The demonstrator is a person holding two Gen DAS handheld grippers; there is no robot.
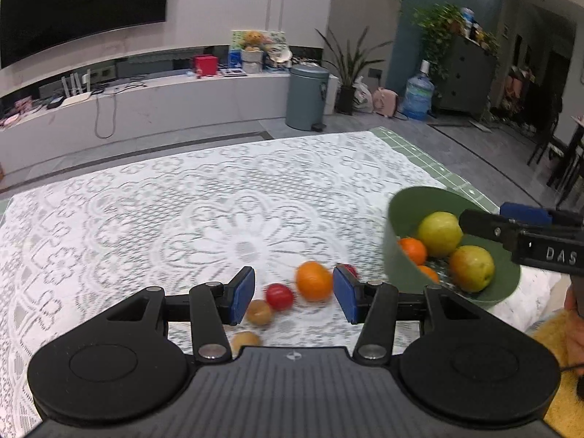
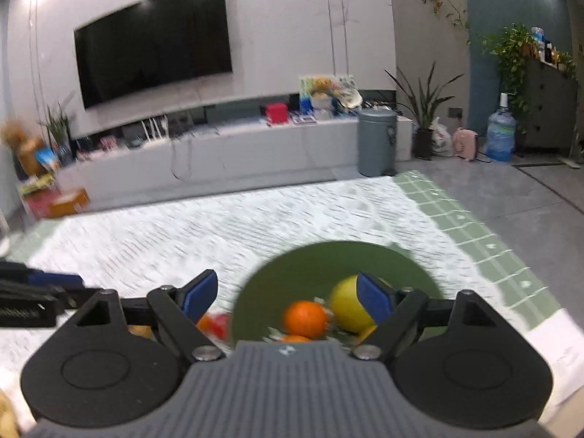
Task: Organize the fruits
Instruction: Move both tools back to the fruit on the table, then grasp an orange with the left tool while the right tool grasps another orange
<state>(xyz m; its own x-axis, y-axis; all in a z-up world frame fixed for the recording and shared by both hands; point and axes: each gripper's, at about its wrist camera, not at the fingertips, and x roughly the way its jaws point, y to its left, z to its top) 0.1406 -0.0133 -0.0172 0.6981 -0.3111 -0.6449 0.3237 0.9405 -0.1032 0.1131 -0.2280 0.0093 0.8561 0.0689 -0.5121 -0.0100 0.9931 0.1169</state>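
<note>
Left hand-held gripper [image 1: 294, 294] open above loose orange [image 1: 313, 280], green bowl [image 1: 398, 255] beside

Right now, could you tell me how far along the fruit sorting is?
Partly done: the green bowl already holds several fruits. Both grippers, left and right, are open and hold nothing. An orange, a red fruit and two brown ones remain on the tablecloth.

Bowl [image 1: 398, 255] at the table's [image 1: 146, 219] right edge, holding two apples [image 1: 440, 233] and small oranges [image 1: 412, 250]; left of it, on the tablecloth [image 1: 237, 197], an orange [image 1: 313, 280], tomato [image 1: 279, 296] and two kiwis [image 1: 259, 312].
</note>
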